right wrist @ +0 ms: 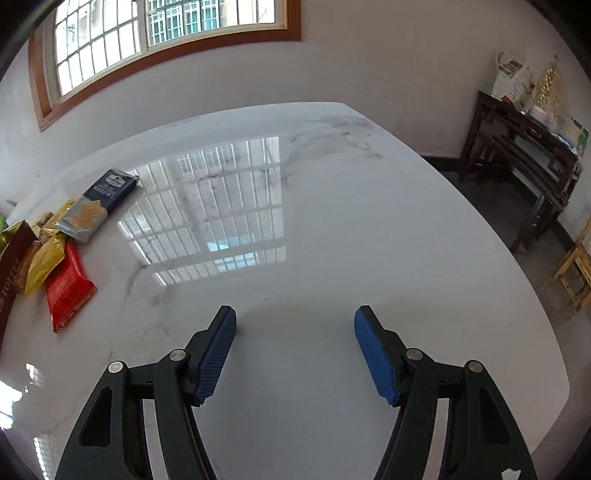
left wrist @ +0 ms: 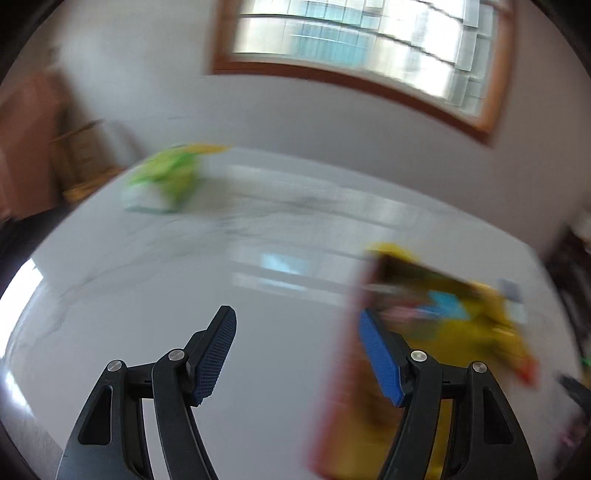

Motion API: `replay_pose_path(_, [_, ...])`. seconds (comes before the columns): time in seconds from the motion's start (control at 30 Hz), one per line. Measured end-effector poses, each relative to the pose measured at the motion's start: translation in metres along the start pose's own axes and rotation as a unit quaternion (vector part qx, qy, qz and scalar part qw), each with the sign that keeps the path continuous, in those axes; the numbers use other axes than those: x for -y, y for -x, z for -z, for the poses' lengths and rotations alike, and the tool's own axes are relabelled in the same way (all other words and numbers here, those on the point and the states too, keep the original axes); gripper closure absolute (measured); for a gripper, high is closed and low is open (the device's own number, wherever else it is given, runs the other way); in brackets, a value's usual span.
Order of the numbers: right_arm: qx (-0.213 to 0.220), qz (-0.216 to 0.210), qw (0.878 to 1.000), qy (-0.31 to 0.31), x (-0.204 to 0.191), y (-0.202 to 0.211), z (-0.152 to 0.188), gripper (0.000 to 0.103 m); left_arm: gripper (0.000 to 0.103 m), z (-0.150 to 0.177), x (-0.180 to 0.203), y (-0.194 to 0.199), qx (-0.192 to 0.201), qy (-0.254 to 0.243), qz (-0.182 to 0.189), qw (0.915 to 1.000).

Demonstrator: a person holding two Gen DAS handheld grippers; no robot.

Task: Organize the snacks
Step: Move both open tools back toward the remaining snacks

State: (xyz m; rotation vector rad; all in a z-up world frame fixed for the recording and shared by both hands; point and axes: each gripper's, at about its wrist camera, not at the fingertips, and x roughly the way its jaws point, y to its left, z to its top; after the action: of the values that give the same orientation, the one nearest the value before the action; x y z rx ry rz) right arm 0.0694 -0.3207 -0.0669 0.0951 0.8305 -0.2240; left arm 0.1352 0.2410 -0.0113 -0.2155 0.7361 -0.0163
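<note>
The left wrist view is blurred by motion. My left gripper point(left wrist: 295, 314) is open above the white marble table point(left wrist: 184, 295), with nothing between its fingers. A green snack bag point(left wrist: 162, 181) lies at the far left. At the right lies a pile of snacks, a brown-red box point(left wrist: 347, 387) with yellow packets point(left wrist: 480, 325); the box shows just behind my right finger. My right gripper point(right wrist: 295, 310) is also open and empty over bare table. To its left lie a blue-grey biscuit pack point(right wrist: 99, 203), a gold packet point(right wrist: 44, 262), a red packet point(right wrist: 68, 291) and a brown toffee box point(right wrist: 11, 273).
The table's rounded far edge point(right wrist: 332, 105) meets a white wall under a wood-framed window point(right wrist: 166, 29). A dark wooden side table point(right wrist: 524, 147) with bags on it and a yellow stool point(right wrist: 576, 273) stand off to the right. Brown cardboard boxes point(left wrist: 26, 147) stand at the left.
</note>
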Motion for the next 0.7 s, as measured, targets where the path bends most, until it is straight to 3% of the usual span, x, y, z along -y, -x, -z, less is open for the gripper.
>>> replay_pose_path(0.07, [0.002, -0.007, 1.000, 0.011, 0.001, 0.000, 0.003, 0.039, 0.033, -0.005, 0.045, 0.015, -0.030, -0.045, 0.068, 0.9962])
replay_pose_path(0.13, [0.010, -0.016, 1.000, 0.011, 0.003, 0.004, 0.006, 0.039, 0.033, -0.007, 0.090, 0.017, -0.075, -0.089, 0.120, 0.9860])
replay_pose_path(0.27, [0.016, -0.037, 0.999, 0.000, 0.006, 0.006, 0.006, 0.039, 0.033, 0.001, 0.172, 0.001, -0.162, -0.139, 0.168, 0.9623])
replay_pose_path(0.4, [0.015, -0.055, 0.998, 0.002, 0.004, 0.006, 0.006, 0.039, 0.035, 0.007, 0.222, -0.040, -0.245, -0.117, 0.175, 0.9465])
replay_pose_path(0.6, [0.024, -0.074, 0.997, 0.011, 0.002, 0.011, 0.009, 0.039, 0.042, 0.009, 0.255, -0.084, -0.302, -0.102, 0.161, 0.9342])
replay_pose_path(0.7, [0.022, -0.082, 0.996, 0.015, 0.001, 0.010, 0.008, 0.039, 0.044, 0.010, 0.268, -0.095, -0.312, -0.109, 0.161, 0.9299])
